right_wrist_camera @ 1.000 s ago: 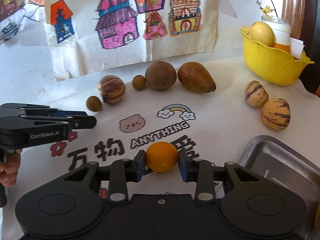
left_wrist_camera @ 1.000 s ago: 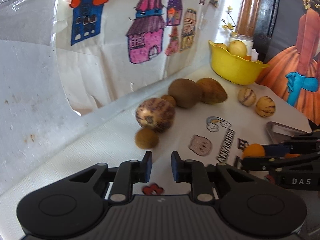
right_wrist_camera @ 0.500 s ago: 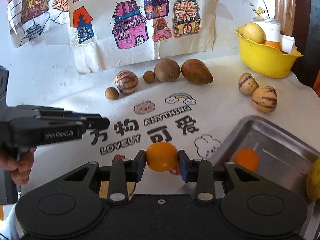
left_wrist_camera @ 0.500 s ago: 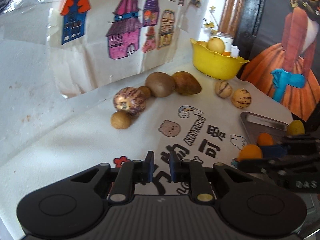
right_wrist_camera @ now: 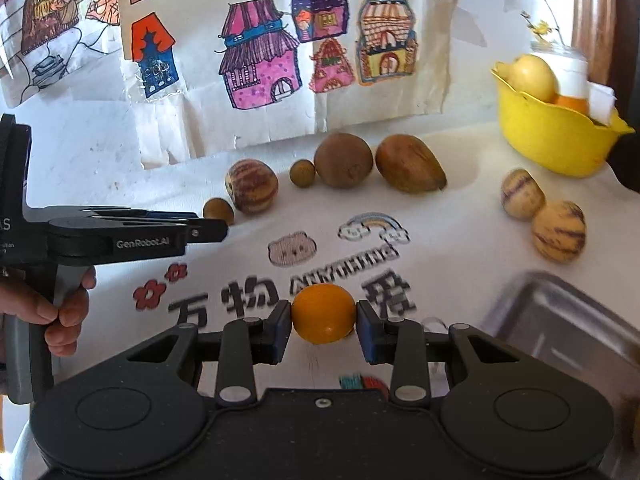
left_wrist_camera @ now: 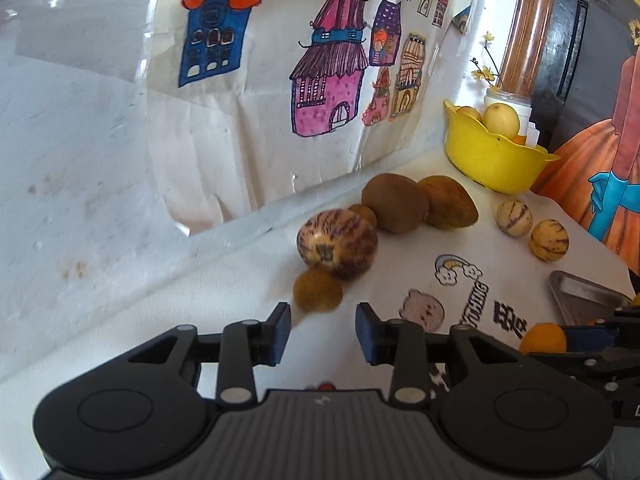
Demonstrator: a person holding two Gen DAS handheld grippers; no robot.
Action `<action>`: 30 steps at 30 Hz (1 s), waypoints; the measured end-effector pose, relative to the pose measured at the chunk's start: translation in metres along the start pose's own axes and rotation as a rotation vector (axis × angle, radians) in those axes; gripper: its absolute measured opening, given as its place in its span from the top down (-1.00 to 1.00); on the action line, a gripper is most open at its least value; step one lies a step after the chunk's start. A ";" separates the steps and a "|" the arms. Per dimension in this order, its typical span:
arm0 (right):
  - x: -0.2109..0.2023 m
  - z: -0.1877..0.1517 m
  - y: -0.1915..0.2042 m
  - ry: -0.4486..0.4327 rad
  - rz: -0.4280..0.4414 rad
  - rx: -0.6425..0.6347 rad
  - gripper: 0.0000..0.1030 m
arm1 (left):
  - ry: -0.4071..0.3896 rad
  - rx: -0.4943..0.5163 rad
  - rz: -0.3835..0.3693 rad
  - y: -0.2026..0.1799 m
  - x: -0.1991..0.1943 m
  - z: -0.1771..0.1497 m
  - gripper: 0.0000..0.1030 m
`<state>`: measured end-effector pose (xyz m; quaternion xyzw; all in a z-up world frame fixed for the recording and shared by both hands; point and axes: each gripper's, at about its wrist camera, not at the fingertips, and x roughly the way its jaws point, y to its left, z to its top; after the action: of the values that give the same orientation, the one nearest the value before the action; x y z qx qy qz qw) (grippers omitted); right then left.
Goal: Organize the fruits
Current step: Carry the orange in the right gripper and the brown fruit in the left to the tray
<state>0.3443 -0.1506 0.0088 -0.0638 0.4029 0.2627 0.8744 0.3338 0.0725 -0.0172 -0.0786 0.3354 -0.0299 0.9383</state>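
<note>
Between the pads of the right claw (right_wrist_camera: 323,320): one orange fruit (right_wrist_camera: 323,313), gripped on both sides and held above the printed white cloth on the desk (right_wrist_camera: 460,216).
Right of that claw, close by: metal tray (right_wrist_camera: 568,320), corner only in view.
Ahead of the right claw, near the wall: two large brown fruits (right_wrist_camera: 343,160), one small brown fruit (right_wrist_camera: 302,173) and one purple-striped fruit (right_wrist_camera: 251,186).
Ahead and to its right: two striped yellow fruits (right_wrist_camera: 522,195), touching; beyond them a yellow bowl (right_wrist_camera: 552,140) holding a pale round fruit.
Left claw (left_wrist_camera: 323,330): jaws opening, nothing between the pads.
Just ahead of the left claw: small brown round fruit (left_wrist_camera: 317,290), resting against the striped fruit behind it.
Left edge of the right wrist view: a hand (right_wrist_camera: 60,308) on the left claw's grip.
</note>
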 end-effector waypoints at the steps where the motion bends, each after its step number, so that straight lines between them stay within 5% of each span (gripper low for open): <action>1: 0.004 0.002 0.001 -0.001 0.000 -0.005 0.28 | -0.002 0.002 -0.002 0.001 0.003 0.002 0.23; 16: 0.016 0.006 0.009 0.014 0.025 -0.022 0.28 | 0.004 0.052 -0.022 -0.010 0.006 0.001 0.39; 30: -0.051 -0.021 -0.015 -0.032 -0.018 0.029 0.28 | 0.036 0.082 -0.117 -0.063 -0.037 -0.016 0.39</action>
<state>0.3103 -0.1910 0.0309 -0.0502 0.3920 0.2501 0.8839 0.2950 0.0127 0.0041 -0.0590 0.3453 -0.0997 0.9313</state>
